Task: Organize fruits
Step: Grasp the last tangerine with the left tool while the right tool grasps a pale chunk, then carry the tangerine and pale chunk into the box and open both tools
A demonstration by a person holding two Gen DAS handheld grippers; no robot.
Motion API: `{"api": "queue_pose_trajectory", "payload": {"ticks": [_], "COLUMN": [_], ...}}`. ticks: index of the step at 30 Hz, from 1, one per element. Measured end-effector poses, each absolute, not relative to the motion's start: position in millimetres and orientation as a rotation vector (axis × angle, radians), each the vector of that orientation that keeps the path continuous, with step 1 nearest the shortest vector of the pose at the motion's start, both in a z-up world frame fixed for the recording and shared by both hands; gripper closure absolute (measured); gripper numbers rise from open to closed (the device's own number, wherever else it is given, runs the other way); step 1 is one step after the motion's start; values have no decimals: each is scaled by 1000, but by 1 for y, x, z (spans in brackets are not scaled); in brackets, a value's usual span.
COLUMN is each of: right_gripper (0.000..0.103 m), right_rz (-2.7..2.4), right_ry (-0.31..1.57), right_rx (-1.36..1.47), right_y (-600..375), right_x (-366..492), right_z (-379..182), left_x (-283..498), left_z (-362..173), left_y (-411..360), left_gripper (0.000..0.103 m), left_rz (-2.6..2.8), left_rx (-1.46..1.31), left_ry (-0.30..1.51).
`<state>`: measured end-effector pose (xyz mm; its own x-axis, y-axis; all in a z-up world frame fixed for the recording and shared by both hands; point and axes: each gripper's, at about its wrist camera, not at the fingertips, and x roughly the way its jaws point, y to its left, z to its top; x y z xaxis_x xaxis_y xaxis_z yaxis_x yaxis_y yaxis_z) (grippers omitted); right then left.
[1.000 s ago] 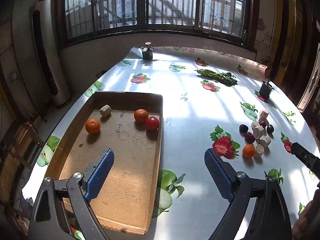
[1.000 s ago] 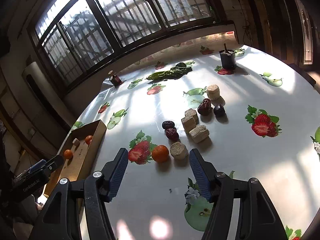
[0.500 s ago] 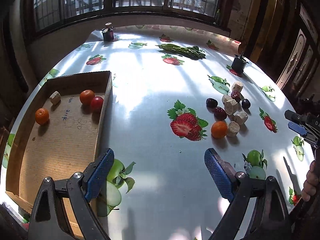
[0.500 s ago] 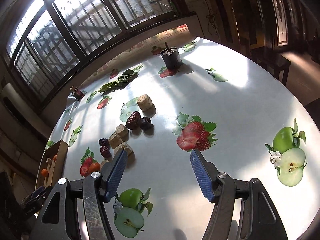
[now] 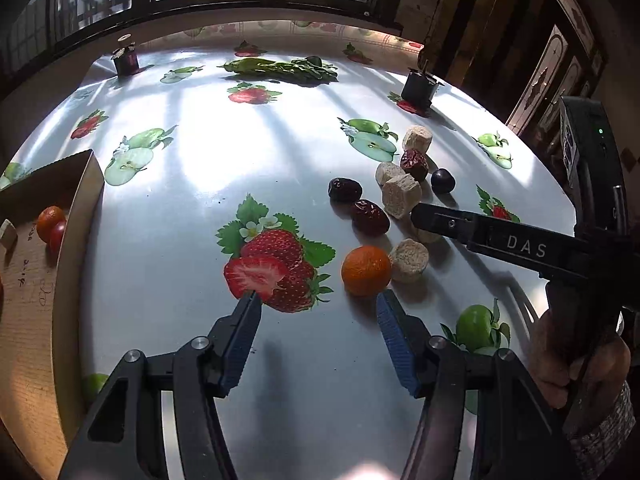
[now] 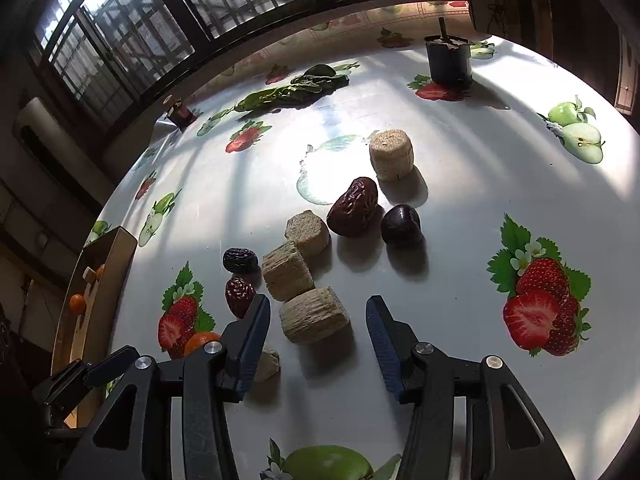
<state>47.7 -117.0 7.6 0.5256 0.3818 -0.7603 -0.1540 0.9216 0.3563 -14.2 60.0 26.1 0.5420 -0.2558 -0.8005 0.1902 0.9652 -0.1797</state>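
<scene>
The left gripper (image 5: 318,308) is spread wide and empty, low in the left wrist frame, with the orange (image 5: 366,270) just above its right finger. The right gripper (image 6: 318,314) is likewise released, its fingers flanking a tan block (image 6: 314,314) at lower centre. Dates (image 6: 354,207) and a dark plum (image 6: 401,225) lie above it. The cardboard tray (image 5: 76,216) at the left wrist frame's left edge holds two small fruits (image 5: 50,218).
</scene>
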Motion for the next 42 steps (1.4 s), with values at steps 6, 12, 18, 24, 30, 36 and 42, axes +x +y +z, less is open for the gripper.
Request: {"api": "queue_pose_trajectory", "payload": {"ticks": [6, 12, 18, 24, 30, 36, 42], "right_gripper": [64, 64, 63, 63, 63, 64, 64], "right_rz": [332, 292, 286, 263, 234, 246, 232], "right_ry": [953, 942, 940, 928, 909, 904, 877], "right_rx": [245, 316, 342, 302, 234, 232, 264], "right_y": [-120, -143, -146, -139, -130, -128, -134], "right_x": [50, 51, 49, 46, 43, 41, 40], "right_z": [4, 4, 4, 4, 6, 7, 10], "left_x": [5, 10, 12, 11, 9, 11, 10], "left_z": [19, 16, 11, 9, 10, 9, 9], "left_y": [47, 35, 38, 44, 38, 41, 43], "left_gripper": [44, 44, 48, 70, 62, 71, 74], "left_rz": [-307, -366, -424, -476, -466, -517, -484], "left_rx": [-82, -81, -130, -215, -175, -203, -205], "left_ry": [973, 951, 915, 911, 902, 925, 920]}}
